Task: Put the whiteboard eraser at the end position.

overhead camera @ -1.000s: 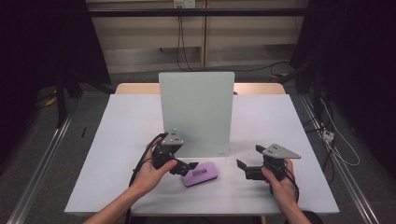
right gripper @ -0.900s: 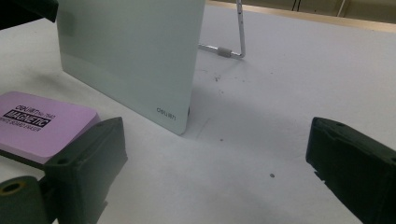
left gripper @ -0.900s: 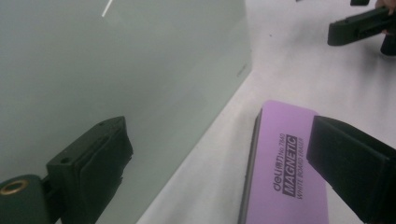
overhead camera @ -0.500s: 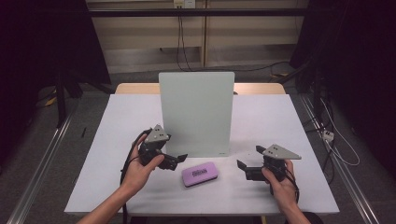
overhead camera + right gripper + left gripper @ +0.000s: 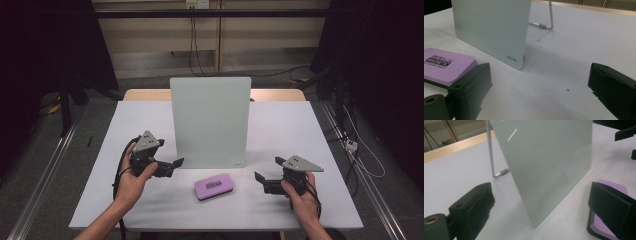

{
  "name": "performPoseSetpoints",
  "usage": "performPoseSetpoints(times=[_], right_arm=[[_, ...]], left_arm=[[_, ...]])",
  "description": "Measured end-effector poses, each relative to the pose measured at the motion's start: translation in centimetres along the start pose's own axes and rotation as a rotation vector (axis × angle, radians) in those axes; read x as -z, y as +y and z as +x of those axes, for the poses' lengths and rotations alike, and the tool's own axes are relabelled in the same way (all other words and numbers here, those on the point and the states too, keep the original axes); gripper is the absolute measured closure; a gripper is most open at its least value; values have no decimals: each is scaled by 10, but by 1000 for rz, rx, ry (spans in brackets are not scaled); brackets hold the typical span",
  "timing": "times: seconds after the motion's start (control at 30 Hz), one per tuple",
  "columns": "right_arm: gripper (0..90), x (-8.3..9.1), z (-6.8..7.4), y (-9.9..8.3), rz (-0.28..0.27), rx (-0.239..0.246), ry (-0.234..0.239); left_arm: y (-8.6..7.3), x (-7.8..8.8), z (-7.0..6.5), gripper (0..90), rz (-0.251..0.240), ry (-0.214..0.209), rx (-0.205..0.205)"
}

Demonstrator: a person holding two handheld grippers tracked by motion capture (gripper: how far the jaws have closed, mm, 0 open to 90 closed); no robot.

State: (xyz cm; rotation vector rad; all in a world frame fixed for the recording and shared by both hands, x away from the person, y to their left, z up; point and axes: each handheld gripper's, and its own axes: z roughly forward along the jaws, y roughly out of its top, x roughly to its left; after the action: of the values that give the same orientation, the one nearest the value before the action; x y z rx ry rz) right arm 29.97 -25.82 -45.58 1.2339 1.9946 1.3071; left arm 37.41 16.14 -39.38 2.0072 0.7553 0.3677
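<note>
Left gripper (image 5: pixel 170 166) held in the left hand (image 5: pixel 131 182) over the left part of the worktop (image 5: pixel 320 135), jaws spread wide and empty, aimed toward the board (image 5: pixel 210 121) and the eraser (image 5: pixel 215 186). In the left gripper view, board's lower corner (image 5: pixel 549 170) seen between the jaws, purple eraser (image 5: pixel 616 187) peeking past the far jaw.

Upright pale green-white board near the worktop's middle, propped on a thin metal stand (image 5: pixel 546 20) behind it, small maker's mark near its lower corner.

Flat purple eraser just in front of the board's lower edge, toward the near edge of the worktop, apart from both grippers and touching neither. Rounded rectangle, long axis running roughly left to right along the near edge, tilted slightly so the right end sits a little farther away. Lilac top over a dark base, black label in the middle with the word MAGNETIC readable in the right gripper view (image 5: pixel 446 63).

Right gripper (image 5: pixel 262 181) held in the right hand (image 5: pixel 302 200) near the worktop's near right corner, jaws wide apart and empty, pointing left toward the eraser.
</note>
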Motion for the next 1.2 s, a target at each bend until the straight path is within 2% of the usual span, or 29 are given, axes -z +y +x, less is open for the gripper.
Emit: performPoseSetpoints(times=[0.1, 0.23, 0.43, 0.7, 0.87, 0.97, 1.2], right_arm=[[50, 0, 0, 0, 1, 0, 0], [50, 0, 0, 0, 2, 1, -2], [50, 1, 0, 0, 0, 0, -3], [50, 2, 0, -1, 1, 2, -6], [50, 2, 0, -1, 2, 3, -8], [50, 3, 0, -1, 3, 2, -9], [51, 3, 0, -1, 3, -2, -12]], left_arm=[[-3, 5, 3, 59, -1, 22, 7], [-10, 10, 8, 52, -6, 35, 30], [-20, 19, 13, 47, -15, 48, 41], [-34, 28, 14, 48, 18, 68, 39], [-44, 31, 17, 48, 27, 82, 60], [-51, 33, 16, 48, 21, 92, 80], [-64, 34, 15, 48, 3, 101, 97]])
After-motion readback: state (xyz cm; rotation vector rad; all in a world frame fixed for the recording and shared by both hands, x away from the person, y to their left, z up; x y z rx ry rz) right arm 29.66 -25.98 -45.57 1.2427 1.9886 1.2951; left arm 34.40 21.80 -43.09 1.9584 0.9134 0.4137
